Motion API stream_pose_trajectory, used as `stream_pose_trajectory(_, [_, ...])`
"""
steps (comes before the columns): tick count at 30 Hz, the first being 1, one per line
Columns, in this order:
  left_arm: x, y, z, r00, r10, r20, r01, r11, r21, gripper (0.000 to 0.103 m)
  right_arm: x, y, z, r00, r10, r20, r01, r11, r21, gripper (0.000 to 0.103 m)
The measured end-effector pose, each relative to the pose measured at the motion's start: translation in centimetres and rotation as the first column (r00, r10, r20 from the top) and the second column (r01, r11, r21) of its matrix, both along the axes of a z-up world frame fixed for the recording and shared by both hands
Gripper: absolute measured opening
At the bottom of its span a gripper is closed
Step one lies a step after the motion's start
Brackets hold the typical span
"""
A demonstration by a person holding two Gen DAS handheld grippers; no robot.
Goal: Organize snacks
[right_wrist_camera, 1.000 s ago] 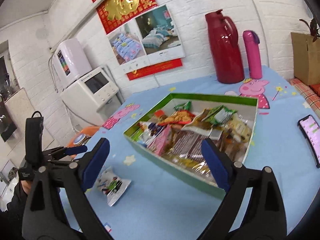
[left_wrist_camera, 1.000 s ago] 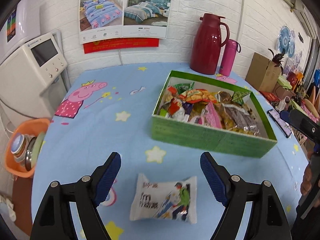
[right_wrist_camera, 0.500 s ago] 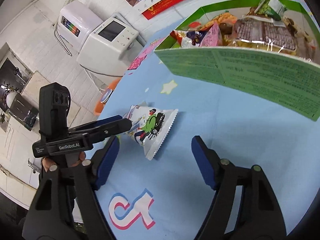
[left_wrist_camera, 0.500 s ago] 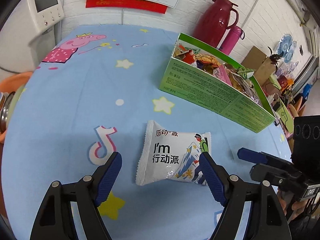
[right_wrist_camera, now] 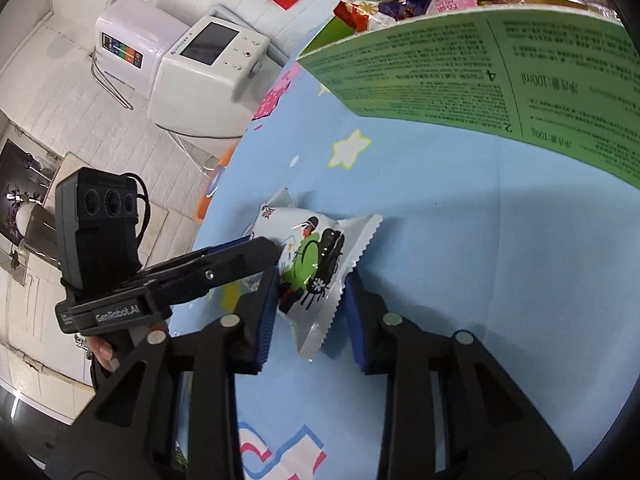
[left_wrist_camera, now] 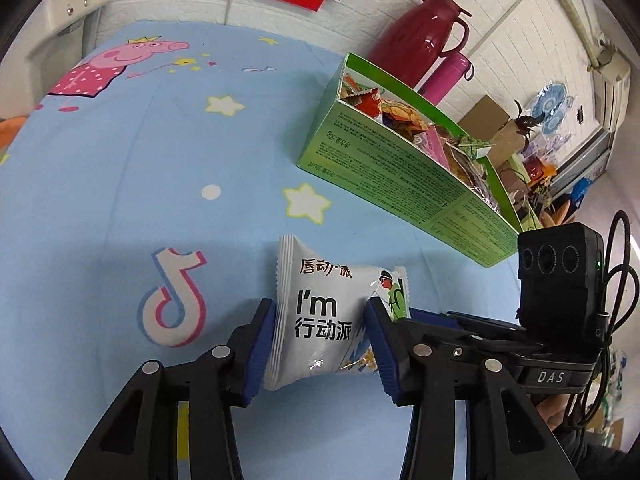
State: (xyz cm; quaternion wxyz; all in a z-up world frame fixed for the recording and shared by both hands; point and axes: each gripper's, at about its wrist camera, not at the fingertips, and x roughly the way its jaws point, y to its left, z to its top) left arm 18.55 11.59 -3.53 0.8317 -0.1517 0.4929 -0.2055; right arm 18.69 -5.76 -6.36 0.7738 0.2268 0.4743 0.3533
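left gripper (left_wrist_camera: 320,344) now clamped on white snack packet (left_wrist_camera: 324,316), right gripper (right_wrist_camera: 308,312) narrowed around it too

White snack packet (left_wrist_camera: 326,316) flat on cloth

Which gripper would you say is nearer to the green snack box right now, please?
Right, marginally. Both grippers close on the same white snack packet; the right gripper holds its end facing the green snack box, the left gripper the far end.

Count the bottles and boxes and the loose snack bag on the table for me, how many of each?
Bottles: 2, a red jug and a pink flask.
Green snack boxes: 1.
Loose snack bags: 1, between the left tool's fingers.
Total: 4.
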Motion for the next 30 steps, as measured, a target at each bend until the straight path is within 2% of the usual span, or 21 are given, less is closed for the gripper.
stream_pose_trajectory(2, [-0.6, -0.4, 0.3, 1.0, 0.001, 0.009, -0.001, 1.0, 0.0, 0.038, -0.3, -0.2, 0.1, 1.0, 0.0, 0.002, 0.0, 1.0, 0.003, 0.029])
stream_pose_trajectory(5, [-1.2, -1.3, 1.1, 0.999, 0.003, 0.033, -0.004, 1.0, 0.03, 0.037, -0.8, -0.4, 0.7, 1.0, 0.0, 0.026, 0.0, 1.0, -0.02, 0.027])
stream_pose_trajectory(8, [-1.7, -1.9, 2.4, 0.998, 0.003, 0.066, -0.005, 1.0, 0.03, 0.036, -1.4, -1.1, 1.8, 0.998, -0.013, 0.06, 0.014, 1.0, -0.011, 0.027])
stream_pose_trajectory(14, [-1.2, -3.7, 6.9, 0.984, -0.024, 0.178, 0.026, 1.0, -0.008, 0.037, -2.2, -3.7, 6.5, 0.976, -0.064, 0.208, 0.065, 0.998, 0.005, 0.027])
stream_pose_trajectory(22, [3.4, -7.9, 11.0, 0.958, -0.069, 0.279, 0.08, 0.996, -0.029, 0.037, 0.0, -8.0, 10.6, 0.929, -0.17, 0.328, 0.169, 0.985, 0.031, 0.027])
stream_pose_trajectory(27, [7.5, -9.6, 11.1, 0.961, -0.061, 0.27, 0.084, 0.994, -0.074, 0.037, 3.0, -9.8, 11.4, 0.914, -0.212, 0.347, 0.219, 0.976, 0.02, 0.027])
stream_pose_trajectory(30, [9.4, -10.1, 10.5, 0.963, -0.054, 0.266, 0.075, 0.995, -0.069, 0.037, 4.8, -10.1, 11.3, 0.91, -0.223, 0.35, 0.238, 0.971, -0.001, 0.027])
